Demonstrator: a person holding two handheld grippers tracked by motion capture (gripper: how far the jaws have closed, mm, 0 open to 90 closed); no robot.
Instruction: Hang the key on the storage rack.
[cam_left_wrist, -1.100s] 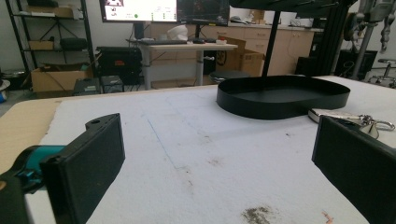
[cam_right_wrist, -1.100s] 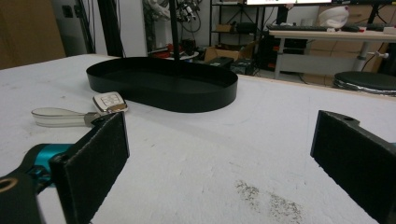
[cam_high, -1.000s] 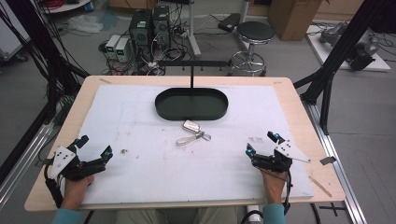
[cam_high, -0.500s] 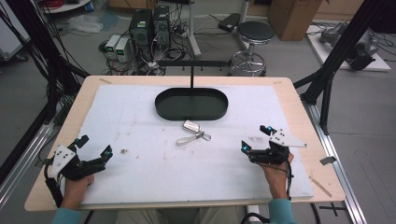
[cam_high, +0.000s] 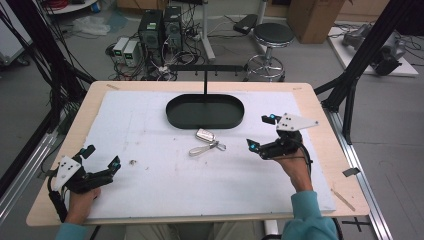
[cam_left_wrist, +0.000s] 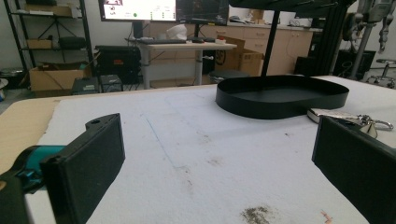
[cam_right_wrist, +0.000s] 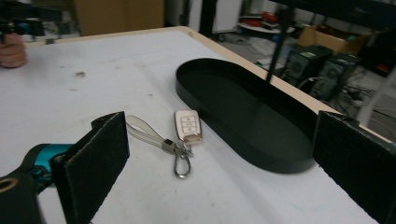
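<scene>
The right gripper (cam_high: 262, 132) is held above the white mat (cam_high: 150, 125) toward the table's right edge, jaws spread wide with nothing between them. In the right gripper view, the car key fob (cam_right_wrist: 188, 125) is seen lying flat on the mat just beside the black oval tray (cam_right_wrist: 243, 116), apart from its wall, with a grey strap (cam_right_wrist: 144, 132) and a metal clip (cam_right_wrist: 181, 164) attached (buttons facing up). From the high view, the key fob (cam_high: 204, 135) is placed just in front of the tray (cam_high: 205, 111), near the table's middle. The left gripper (cam_high: 102, 157) is held low near the front left corner, jaws likewise wide apart and empty, well away from the fob.
</scene>
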